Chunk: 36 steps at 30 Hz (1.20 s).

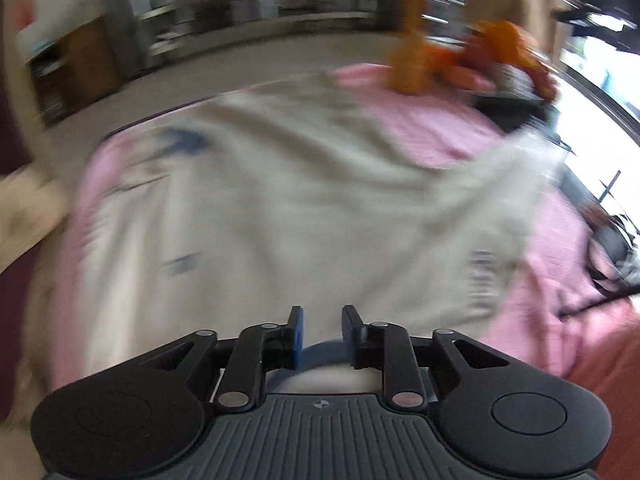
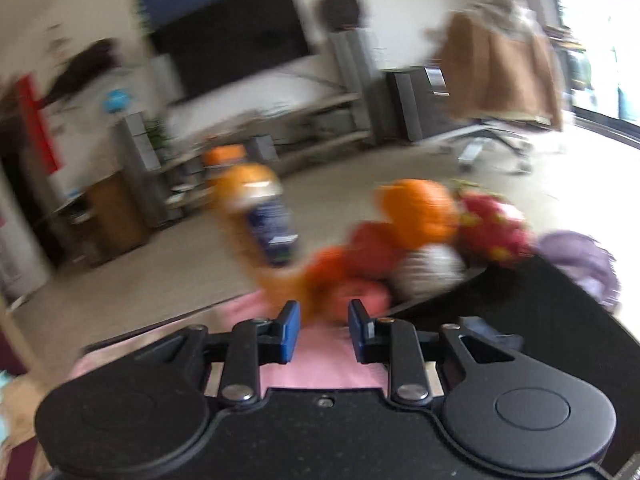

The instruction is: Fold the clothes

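Observation:
A cream garment [image 1: 280,200] with small blue prints lies spread over a pink cloth [image 1: 432,132] in the blurred left wrist view; one part of it trails off to the right [image 1: 512,176]. My left gripper [image 1: 322,322] hangs above the garment's near edge, open, with nothing between its blue pads. In the right wrist view my right gripper [image 2: 324,322] points over the far edge of the pink cloth [image 2: 320,364] towards the room. It is open too and holds nothing. The garment does not show in that view.
An orange bottle with a blue label [image 2: 256,208] and a heap of orange and red fruit [image 2: 420,224] stand at the far end of the pink cloth. A black case [image 2: 540,300] and purple fabric [image 2: 580,256] lie to the right. Beyond are floor, shelves and a television [image 2: 232,52].

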Each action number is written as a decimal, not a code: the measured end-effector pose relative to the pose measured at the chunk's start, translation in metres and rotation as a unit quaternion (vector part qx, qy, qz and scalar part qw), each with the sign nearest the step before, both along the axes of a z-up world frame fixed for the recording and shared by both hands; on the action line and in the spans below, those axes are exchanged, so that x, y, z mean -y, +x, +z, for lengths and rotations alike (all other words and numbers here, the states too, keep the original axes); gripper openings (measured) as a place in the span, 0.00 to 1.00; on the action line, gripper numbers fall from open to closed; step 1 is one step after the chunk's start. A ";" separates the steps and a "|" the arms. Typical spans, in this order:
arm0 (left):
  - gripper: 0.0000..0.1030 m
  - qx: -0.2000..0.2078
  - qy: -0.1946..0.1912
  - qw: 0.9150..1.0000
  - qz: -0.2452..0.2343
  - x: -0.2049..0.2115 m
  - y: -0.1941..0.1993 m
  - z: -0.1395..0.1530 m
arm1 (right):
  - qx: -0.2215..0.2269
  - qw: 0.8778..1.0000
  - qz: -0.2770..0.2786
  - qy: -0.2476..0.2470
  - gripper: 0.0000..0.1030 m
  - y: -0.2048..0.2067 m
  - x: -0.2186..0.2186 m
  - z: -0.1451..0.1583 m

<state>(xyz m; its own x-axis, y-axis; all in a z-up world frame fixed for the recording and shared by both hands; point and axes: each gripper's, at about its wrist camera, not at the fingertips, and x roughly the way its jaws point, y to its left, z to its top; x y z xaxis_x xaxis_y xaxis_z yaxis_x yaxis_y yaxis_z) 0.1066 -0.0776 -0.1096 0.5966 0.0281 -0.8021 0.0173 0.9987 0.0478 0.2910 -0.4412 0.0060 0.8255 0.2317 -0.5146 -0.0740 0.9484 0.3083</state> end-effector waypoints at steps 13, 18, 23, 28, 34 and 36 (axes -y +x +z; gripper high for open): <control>0.18 -0.024 -0.063 0.992 0.107 -0.121 -0.048 -0.012 | -0.132 0.979 0.153 0.016 0.22 -0.055 -0.184 -0.031; 0.22 -0.037 -0.099 0.991 0.087 -0.119 -0.057 -0.024 | -0.165 0.973 0.158 0.024 0.23 -0.112 -0.181 -0.045; 0.20 -0.046 -0.101 0.989 0.095 -0.108 -0.028 -0.049 | -0.219 0.970 0.106 0.012 0.22 -0.137 -0.171 -0.118; 0.25 -0.084 -0.044 0.989 0.112 -0.103 -0.022 -0.069 | -0.239 0.964 0.111 -0.045 0.20 -0.143 -0.176 -0.171; 0.13 -0.094 -0.060 0.969 0.219 -0.143 -0.055 -0.055 | -0.248 0.948 0.137 -0.143 0.16 -0.168 -0.178 -0.171; 0.14 -0.063 -0.109 0.964 0.234 -0.158 -0.067 -0.045 | -0.242 0.955 0.124 -0.117 0.16 -0.173 -0.168 -0.166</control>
